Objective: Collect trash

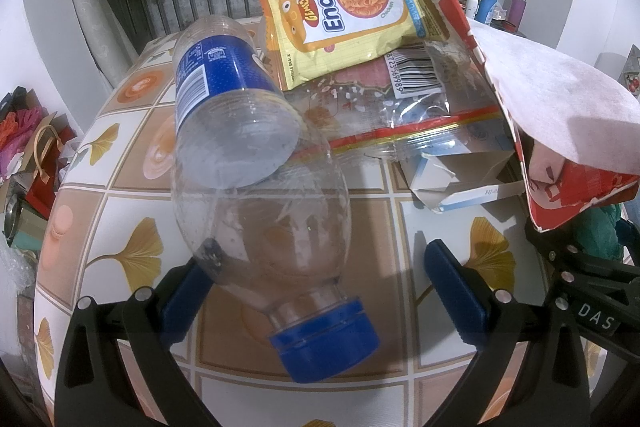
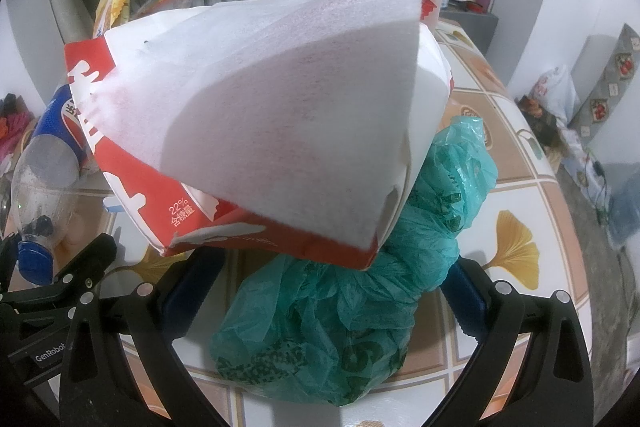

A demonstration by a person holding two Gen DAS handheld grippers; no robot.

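The table point(image 1: 132, 195) shows bare tiles only near its front edge; the left gripper point(image 1: 320, 283) stands spread around a clear bottle point(image 1: 264, 227) lying there; behind it, a noodle packet point(image 1: 344, 11); the right gripper point(image 2: 332, 291) gapes around a crumpled green bag point(image 2: 340, 315) under a red carton point(image 2: 256, 131).

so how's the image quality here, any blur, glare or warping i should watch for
Left wrist view: sharp, strong fisheye bending the tiled table, soft shadow under the clear plastic bottle with blue cap. Right wrist view: the close white and red paper bag fills the frame, with black vignette corners.
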